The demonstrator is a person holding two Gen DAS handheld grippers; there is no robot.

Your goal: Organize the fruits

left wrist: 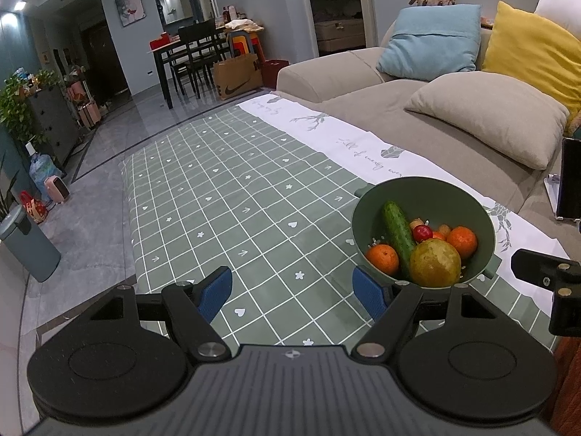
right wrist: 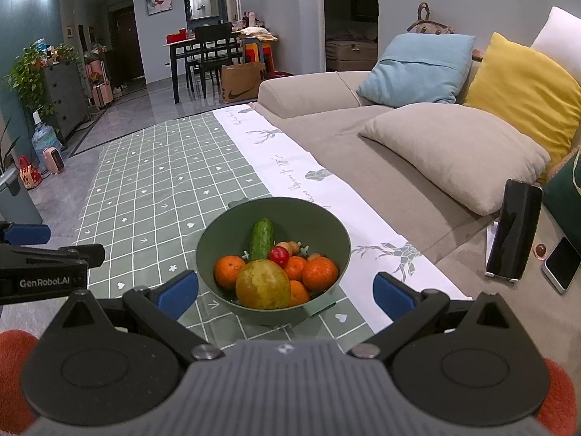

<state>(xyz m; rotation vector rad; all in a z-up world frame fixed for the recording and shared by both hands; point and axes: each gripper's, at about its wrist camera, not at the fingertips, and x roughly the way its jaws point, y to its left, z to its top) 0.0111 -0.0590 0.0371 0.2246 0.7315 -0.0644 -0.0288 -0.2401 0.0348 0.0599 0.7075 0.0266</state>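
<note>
A green bowl (right wrist: 326,232) stands on the green checked tablecloth (right wrist: 152,189) near its white border. It holds a cucumber (right wrist: 262,239), a large yellow-green fruit (right wrist: 262,283), several oranges (right wrist: 319,273) and a small red fruit (right wrist: 279,255). My right gripper (right wrist: 287,292) is open and empty, its blue pads either side of the bowl's near rim. My left gripper (left wrist: 292,292) is open and empty, just left of the bowl (left wrist: 472,203); the cucumber (left wrist: 397,232) and yellow-green fruit (left wrist: 435,262) show there too.
A beige sofa (right wrist: 363,145) with grey, blue and yellow cushions runs along the table's right side. Two phones (right wrist: 512,229) lie on it near the bowl. The tablecloth (left wrist: 225,196) stretches left and away. Dining table and chairs stand far back.
</note>
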